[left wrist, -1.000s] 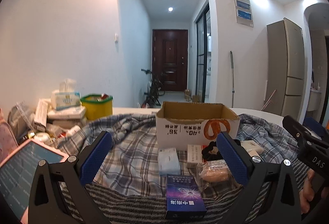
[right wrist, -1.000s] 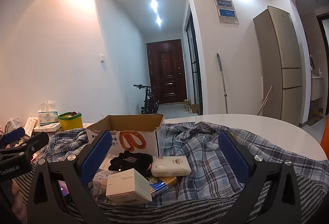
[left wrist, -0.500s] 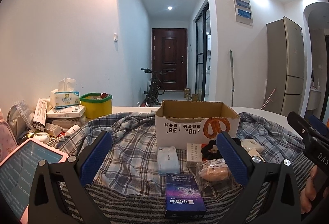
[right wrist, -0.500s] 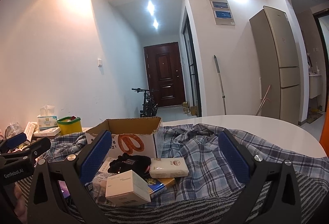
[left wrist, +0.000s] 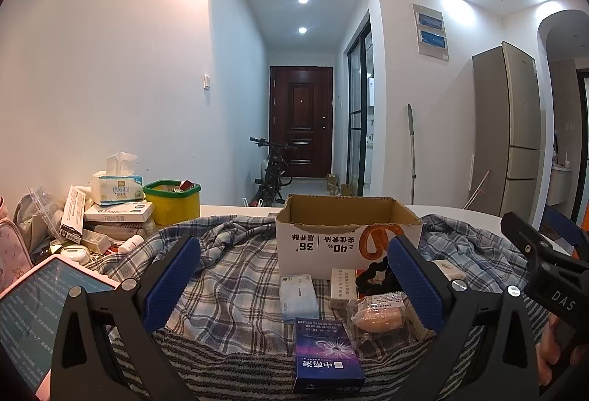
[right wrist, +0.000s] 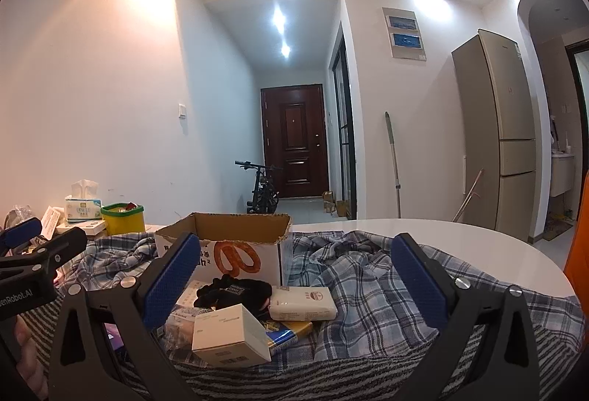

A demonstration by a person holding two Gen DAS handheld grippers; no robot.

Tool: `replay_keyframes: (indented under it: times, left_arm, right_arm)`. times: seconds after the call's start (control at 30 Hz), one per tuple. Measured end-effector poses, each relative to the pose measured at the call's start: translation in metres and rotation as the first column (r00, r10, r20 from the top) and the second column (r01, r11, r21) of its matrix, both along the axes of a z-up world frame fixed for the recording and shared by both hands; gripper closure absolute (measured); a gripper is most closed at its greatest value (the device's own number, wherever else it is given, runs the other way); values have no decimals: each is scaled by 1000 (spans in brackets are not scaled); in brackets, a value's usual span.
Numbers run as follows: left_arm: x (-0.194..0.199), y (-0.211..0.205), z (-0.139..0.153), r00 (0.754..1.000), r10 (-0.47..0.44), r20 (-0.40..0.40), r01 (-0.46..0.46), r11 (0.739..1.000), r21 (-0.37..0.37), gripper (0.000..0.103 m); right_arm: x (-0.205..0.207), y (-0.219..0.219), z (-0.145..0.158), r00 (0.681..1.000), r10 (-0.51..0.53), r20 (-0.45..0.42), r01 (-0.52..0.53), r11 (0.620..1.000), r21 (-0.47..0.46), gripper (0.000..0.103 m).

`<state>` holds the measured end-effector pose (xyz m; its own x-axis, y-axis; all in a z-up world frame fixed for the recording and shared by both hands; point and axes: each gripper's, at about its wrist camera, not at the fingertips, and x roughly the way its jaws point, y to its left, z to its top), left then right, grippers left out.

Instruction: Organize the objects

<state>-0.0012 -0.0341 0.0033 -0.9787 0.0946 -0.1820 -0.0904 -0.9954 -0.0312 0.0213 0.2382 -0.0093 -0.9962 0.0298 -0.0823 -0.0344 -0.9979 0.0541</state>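
Both grippers hang low at the near edge of the tabletop, and nothing is held. The left gripper [left wrist: 291, 275] has its jaws spread wide; the right gripper [right wrist: 294, 275] likewise, jaws wide apart and empty.

Nearest the left gripper a purple box [left wrist: 327, 356] lies flat on the striped cloth [left wrist: 239, 371]. It looks light and stiff, so its long sides should take a pinch well. Just right of it sits a bagged bun [left wrist: 375, 318]: soft and crinkly, likely slippery, best taken gently across the middle. Just beyond lie a pale tissue pack [left wrist: 298, 296], squashy and light, and a slim white carton [left wrist: 342, 287].

From the right wrist view a white box [right wrist: 230, 336] sits nearest, with a blue-and-yellow pack [right wrist: 291, 333] under its far edge, then a white pack [right wrist: 303, 303] and a limp black glove [right wrist: 233, 292] that should bunch up when pinched.

Farther off, on the plaid cloth [left wrist: 228, 275], stands the open carton [left wrist: 346, 235], which looks empty from here and is probably where these things go. Far left a yellow tub [left wrist: 176, 204] and other clutter stand well apart.
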Motion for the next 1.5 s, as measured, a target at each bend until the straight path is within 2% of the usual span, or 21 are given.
replay_keyframes:
  times: [0.47,0.8,1.5]
  left_arm:
    - [5,8,2,999,-30,-20,30,999,-39,0]
    - [1,11,1,999,-32,-6,32,998,-46,0]
    - [0,9,1,1000,-30,-3,30,999,-42,0]
  right_arm:
    - [-3,-1,-1,1000,2,10,-2,1000,8,0]
    - [-17,-5,-4,996,3,87,-5,999,32,0]
    - [-13,9,-4,996,-18,83,21,999,-32,0]
